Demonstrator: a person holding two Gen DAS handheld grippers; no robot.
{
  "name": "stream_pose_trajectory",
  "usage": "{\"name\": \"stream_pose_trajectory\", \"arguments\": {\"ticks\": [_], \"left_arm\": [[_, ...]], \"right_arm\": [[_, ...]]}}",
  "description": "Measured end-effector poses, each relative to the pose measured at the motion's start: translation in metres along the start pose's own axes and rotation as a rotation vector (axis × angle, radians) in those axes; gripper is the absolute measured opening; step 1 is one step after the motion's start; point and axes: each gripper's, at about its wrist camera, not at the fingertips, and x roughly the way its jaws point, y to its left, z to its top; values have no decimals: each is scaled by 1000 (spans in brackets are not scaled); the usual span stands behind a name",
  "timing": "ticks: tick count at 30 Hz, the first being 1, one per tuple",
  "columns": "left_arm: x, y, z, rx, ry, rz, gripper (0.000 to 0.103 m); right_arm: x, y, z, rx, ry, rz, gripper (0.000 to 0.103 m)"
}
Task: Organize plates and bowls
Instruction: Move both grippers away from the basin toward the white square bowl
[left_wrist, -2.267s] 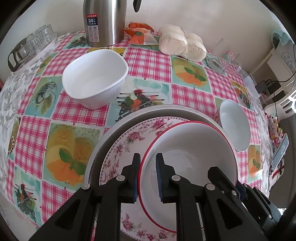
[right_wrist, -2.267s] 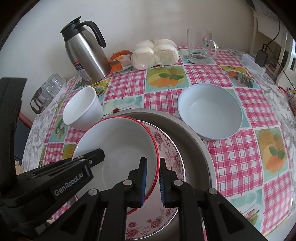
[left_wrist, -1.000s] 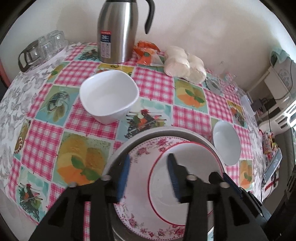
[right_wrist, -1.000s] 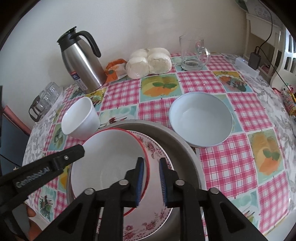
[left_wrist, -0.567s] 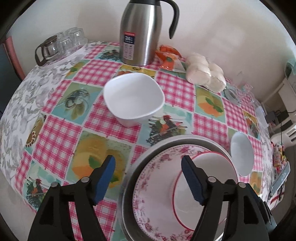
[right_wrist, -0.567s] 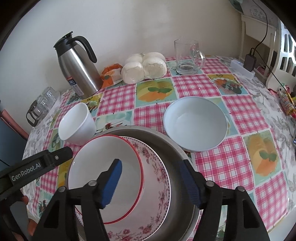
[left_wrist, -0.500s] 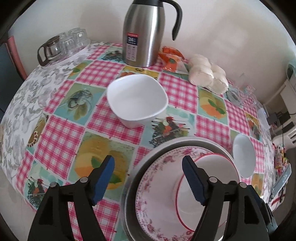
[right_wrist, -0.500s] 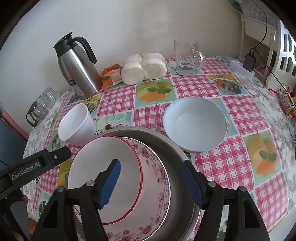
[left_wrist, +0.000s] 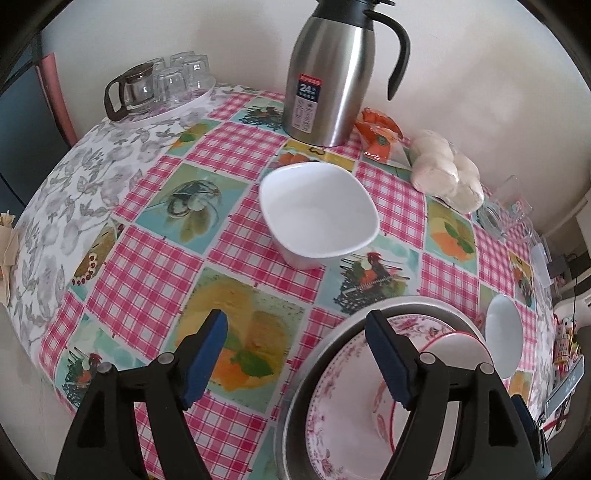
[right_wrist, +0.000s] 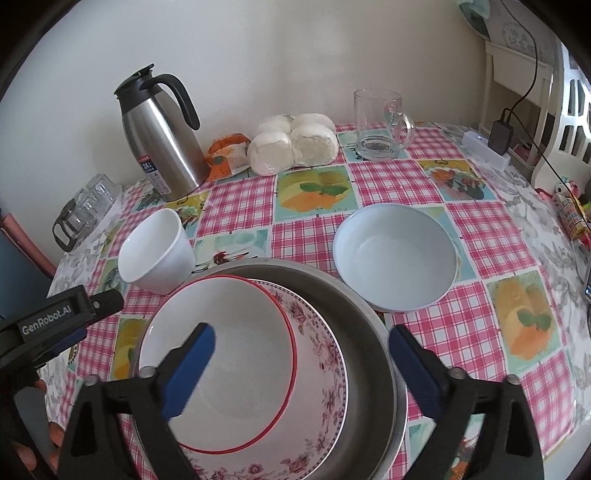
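On the checked tabletop (right_wrist: 476, 236), a red-rimmed bowl (right_wrist: 221, 354) is being carried by a flowered plate (right_wrist: 325, 373), itself nested in a metal basin (right_wrist: 365, 332). Both the left gripper (left_wrist: 295, 362) and the right gripper (right_wrist: 301, 369) are being held above this stack with jaws spread wide, nothing gripped. A white square bowl (left_wrist: 317, 210) and a pale round bowl (right_wrist: 395, 256) are standing apart beyond the basin. Only through the right wrist view is a glass mug (right_wrist: 380, 125) being shown clearly.
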Motion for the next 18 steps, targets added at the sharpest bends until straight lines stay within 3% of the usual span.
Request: {"name": "stream_pose_trajectory", "arguments": {"ticks": [1, 3, 4, 18], "left_arm": [[0, 2, 1, -3, -2, 1, 78], [0, 6, 2, -12, -4, 3, 92], [0, 9, 3, -18, -8, 4, 94], [8, 56, 14, -134, -1, -13, 95]], "right_arm": [[0, 1, 0, -2, -2, -1, 102], [1, 4, -1, -5, -5, -3, 103], [1, 5, -1, -7, -8, -4, 103], [-2, 42, -1, -73, -65, 0, 103]]}}
